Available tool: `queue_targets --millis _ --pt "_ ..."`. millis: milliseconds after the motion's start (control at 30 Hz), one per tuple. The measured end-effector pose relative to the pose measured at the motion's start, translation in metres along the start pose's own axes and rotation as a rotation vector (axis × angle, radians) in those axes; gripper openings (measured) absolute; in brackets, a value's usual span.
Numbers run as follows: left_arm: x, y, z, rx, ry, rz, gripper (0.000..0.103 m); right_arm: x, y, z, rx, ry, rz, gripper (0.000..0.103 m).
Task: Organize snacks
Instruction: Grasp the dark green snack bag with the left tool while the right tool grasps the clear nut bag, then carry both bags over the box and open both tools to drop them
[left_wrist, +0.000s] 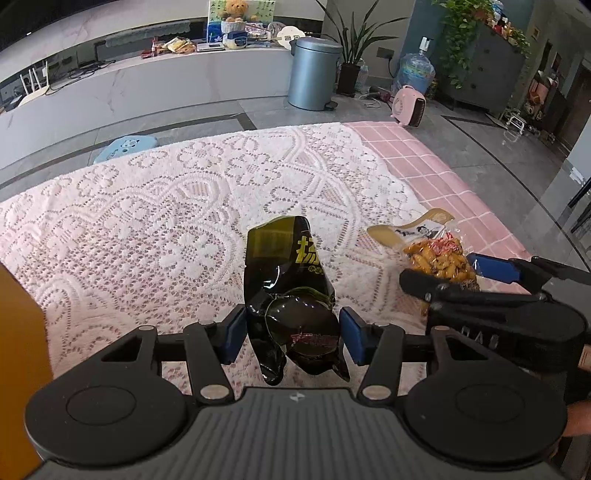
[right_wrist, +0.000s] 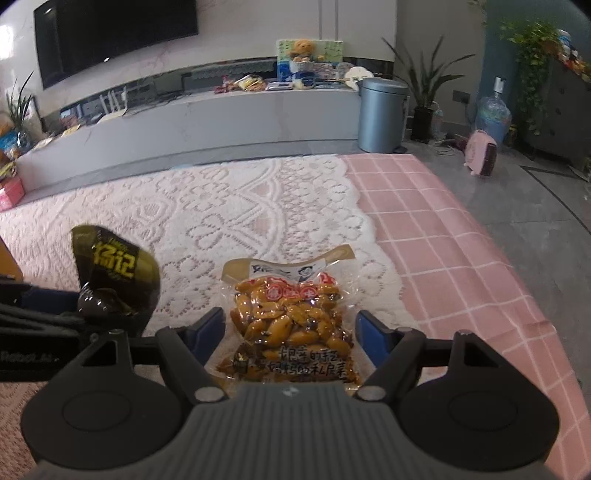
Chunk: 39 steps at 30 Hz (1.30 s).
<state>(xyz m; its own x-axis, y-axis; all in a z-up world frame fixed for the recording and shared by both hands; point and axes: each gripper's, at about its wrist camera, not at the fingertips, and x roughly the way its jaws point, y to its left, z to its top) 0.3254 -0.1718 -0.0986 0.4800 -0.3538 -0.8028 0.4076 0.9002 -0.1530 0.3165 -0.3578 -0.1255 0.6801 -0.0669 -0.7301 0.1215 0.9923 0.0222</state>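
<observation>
The left gripper (left_wrist: 292, 338) is closed on a crumpled dark-green foil snack packet (left_wrist: 291, 295), held upright clear of the white lace tablecloth (left_wrist: 147, 206), presumably for carrying to its place. The right gripper (right_wrist: 291, 341) is held open astride a clear vacuum pouch of yellow-orange pieces (right_wrist: 291, 321), which lies flat on the lace; whether its pads touch cannot be told.

The left gripper (left_wrist: 291, 339) is clamping a dark green snack packet (left_wrist: 291, 295) between its blue pads, the packet standing upright above the lace tablecloth (left_wrist: 147, 206). At three o'clock, the right gripper (left_wrist: 454, 271) is straddling a clear packet of yellow snacks (left_wrist: 432, 254).
</observation>
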Motion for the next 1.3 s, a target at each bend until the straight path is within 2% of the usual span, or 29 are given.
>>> queue_targets --millis 133,333,533,667,933,1133,1300 --pt "-0.020 -0.002 -0.002 0.001 -0.003 0.001 0.061 -0.016 -0.002 0.003 0.054 -0.005 0.016 0.075" --pt "-0.058 0.006 -0.006 -0.033 -0.027 -0.010 0.061 -0.048 0.013 0.002 0.061 -0.021 0.047 0.075" --pt "-0.099 0.019 -0.019 -0.060 -0.057 -0.019 0.061 -0.080 0.028 -0.014 0.134 0.050 0.100 0.075" --pt "-0.128 0.029 -0.028 -0.063 -0.081 -0.020 0.061 -0.105 0.048 -0.019 0.083 0.056 0.103 0.075" --pt "-0.183 0.065 -0.044 -0.116 -0.132 -0.007 0.061 -0.147 0.086 -0.018 0.050 0.071 0.200 0.075" --pt "-0.219 0.100 -0.057 -0.143 -0.170 0.042 0.061 -0.165 0.131 -0.018 -0.013 0.078 0.249 0.075" --pt "-0.237 0.133 -0.067 -0.177 -0.188 0.104 0.061 -0.181 0.172 -0.011 -0.085 0.048 0.297 0.075"
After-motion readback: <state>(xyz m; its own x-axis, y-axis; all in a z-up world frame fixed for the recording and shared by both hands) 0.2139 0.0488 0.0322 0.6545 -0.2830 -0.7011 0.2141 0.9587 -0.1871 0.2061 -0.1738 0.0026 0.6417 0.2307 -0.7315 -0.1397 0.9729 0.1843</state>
